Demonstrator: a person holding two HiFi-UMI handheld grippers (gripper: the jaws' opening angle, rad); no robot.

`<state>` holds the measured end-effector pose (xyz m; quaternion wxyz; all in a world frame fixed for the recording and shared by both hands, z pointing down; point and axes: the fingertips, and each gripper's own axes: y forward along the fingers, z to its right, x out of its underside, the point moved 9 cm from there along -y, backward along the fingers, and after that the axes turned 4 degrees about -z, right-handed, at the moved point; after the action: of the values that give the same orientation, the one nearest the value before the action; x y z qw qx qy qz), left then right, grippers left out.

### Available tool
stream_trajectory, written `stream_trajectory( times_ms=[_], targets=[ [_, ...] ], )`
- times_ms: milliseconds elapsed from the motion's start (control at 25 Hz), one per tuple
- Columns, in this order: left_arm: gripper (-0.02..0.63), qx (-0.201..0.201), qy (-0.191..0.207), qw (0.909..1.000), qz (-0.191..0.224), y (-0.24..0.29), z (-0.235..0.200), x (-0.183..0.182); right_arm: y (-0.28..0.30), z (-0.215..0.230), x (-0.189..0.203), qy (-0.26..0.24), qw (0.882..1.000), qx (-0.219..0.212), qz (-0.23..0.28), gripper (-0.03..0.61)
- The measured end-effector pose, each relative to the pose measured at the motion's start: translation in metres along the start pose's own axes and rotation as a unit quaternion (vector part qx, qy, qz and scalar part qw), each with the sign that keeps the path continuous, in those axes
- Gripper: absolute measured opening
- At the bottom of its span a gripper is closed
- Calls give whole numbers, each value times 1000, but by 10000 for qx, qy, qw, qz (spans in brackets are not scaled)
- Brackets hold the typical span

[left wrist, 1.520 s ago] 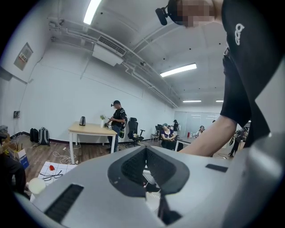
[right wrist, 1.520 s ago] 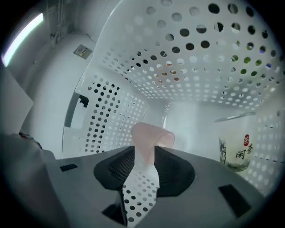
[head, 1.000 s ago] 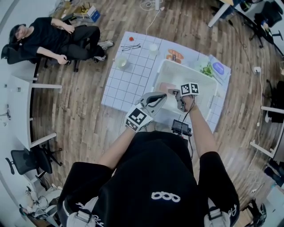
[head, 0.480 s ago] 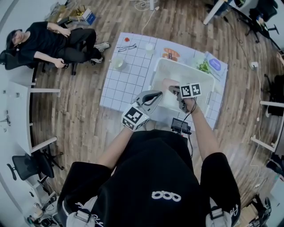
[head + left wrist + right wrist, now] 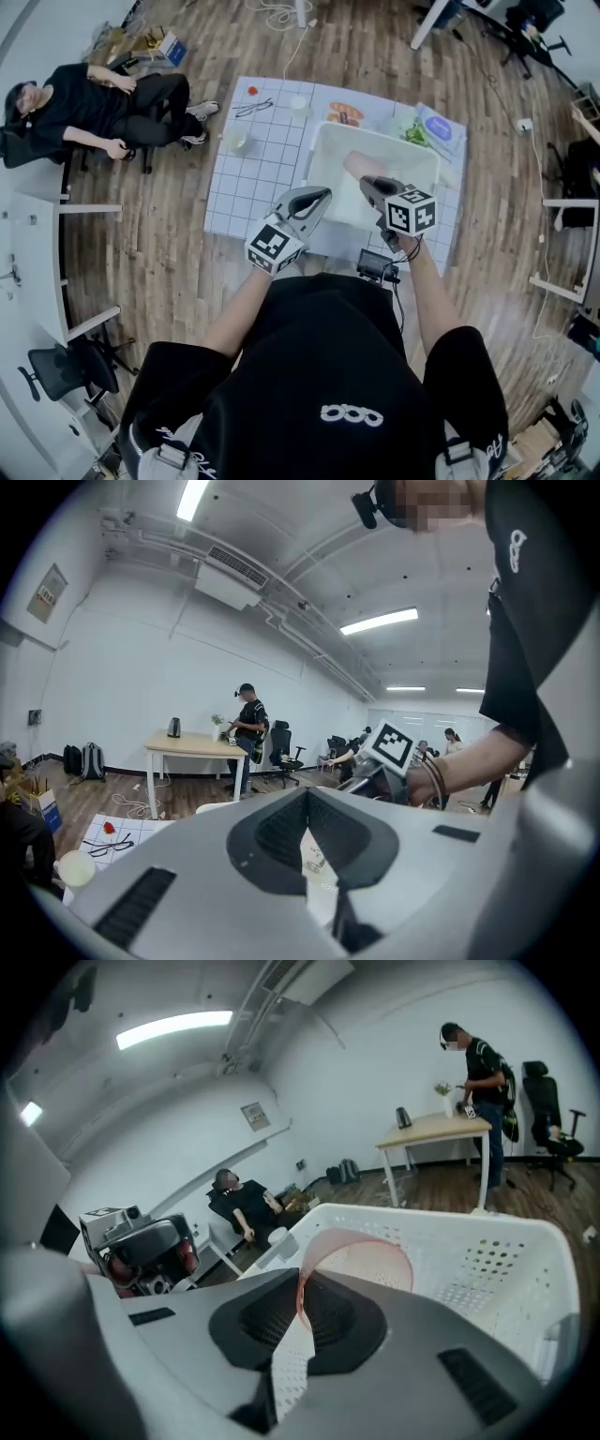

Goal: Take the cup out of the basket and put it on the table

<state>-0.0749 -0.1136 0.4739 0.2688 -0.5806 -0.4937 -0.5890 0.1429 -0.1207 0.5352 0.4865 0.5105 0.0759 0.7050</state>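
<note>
Right gripper view: fingers (image 5: 251, 1324) tight on pink cup (image 5: 367, 1262) rim; basket (image 5: 497, 1252) behind

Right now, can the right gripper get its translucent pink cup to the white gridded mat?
Probably yes: the mat lies partly bare; the cup must clear the white perforated basket's wall, with the shut left gripper close by.

This looks like an open-plan office doubling as a test room: wood floor (image 5: 159, 253), white walls (image 5: 112, 686), strip lights (image 5: 380, 621) and a ceiling air unit (image 5: 230, 574). Plain desks (image 5: 192, 747) and wheeled office chairs (image 5: 58, 361) stand about (one person (image 5: 103, 94) lounges in a chair). Cables (image 5: 270, 13) lie loose on the floor.
</note>
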Motion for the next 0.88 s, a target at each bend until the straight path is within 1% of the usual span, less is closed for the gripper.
stream_trajectory(
  times_ms=[200, 360, 440, 560, 880],
  targets=[
    [8, 14, 49, 10000, 79, 1, -1, -7, -50, -30, -6, -519, 9955, 387, 696, 34],
    [8, 38, 89, 9998, 199, 2, 2, -17, -88, -53, -7, -1007, 9851, 698, 1211, 34],
    [8, 58, 103, 9996, 258, 4, 2, -21, -103, -62, -7, -1175, 9795, 832, 1407, 34],
    [8, 100, 127, 9994, 298, 6, 4, -24, -116, -70, -4, -1319, 9748, 976, 1511, 34],
    [8, 203, 211, 9989, 358, 11, 11, -30, -129, -74, -2, -1333, 9722, 1101, 1577, 34]
  ],
)
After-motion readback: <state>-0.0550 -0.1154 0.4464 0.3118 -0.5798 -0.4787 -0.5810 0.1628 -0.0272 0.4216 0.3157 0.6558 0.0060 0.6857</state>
